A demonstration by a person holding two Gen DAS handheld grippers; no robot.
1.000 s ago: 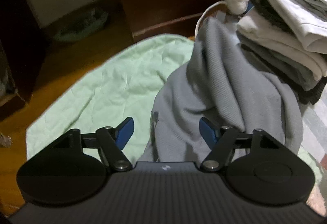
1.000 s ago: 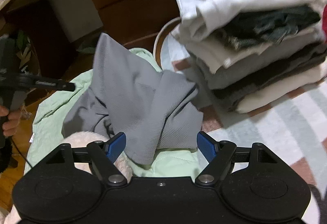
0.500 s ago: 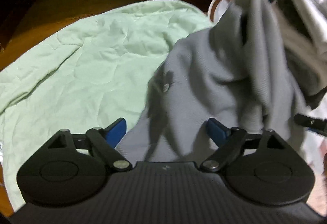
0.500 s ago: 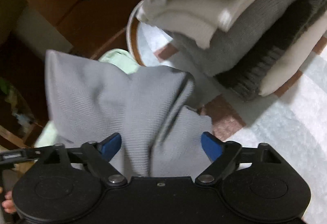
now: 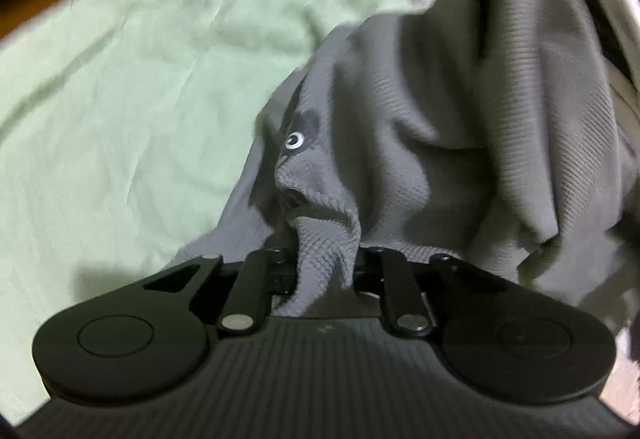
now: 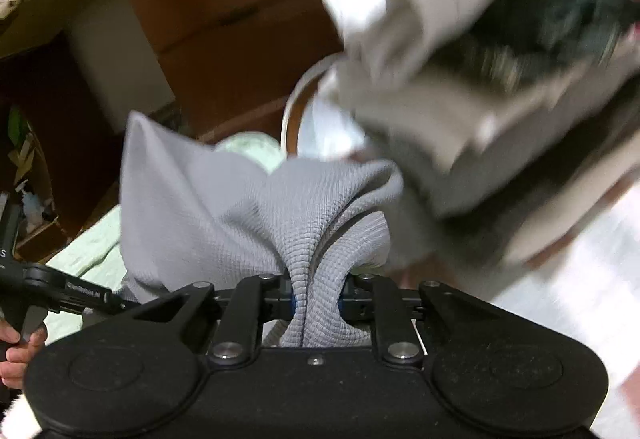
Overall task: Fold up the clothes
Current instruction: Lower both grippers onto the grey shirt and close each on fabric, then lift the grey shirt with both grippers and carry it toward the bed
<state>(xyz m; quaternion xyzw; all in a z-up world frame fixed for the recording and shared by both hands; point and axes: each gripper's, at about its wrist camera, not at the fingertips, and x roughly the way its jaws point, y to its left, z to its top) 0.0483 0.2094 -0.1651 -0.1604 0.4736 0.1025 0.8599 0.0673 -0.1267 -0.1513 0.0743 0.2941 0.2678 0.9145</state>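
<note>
A grey waffle-knit garment [image 5: 460,111] with a small white button [image 5: 294,140] lies crumpled on a pale green sheet [image 5: 120,99]. My left gripper [image 5: 326,263] has its jaws closing, and a bunched fold of the grey cloth is pinched between them. In the right wrist view the same grey garment [image 6: 224,207] rises in folds, and my right gripper [image 6: 318,299] has its jaws closing on a thick gather of it. The fingertips of both grippers are mostly buried in fabric.
A tall stack of folded clothes [image 6: 480,79] stands at the right, blurred. Behind are brown wooden drawers [image 6: 224,19] and a round white-rimmed basket [image 6: 296,111]. At the lower left a hand [image 6: 16,355] holds the other gripper's handle.
Both grippers went from wide open to closed on the grey garment. The left gripper dropped down onto the cloth; the right pushed in closer to it.
</note>
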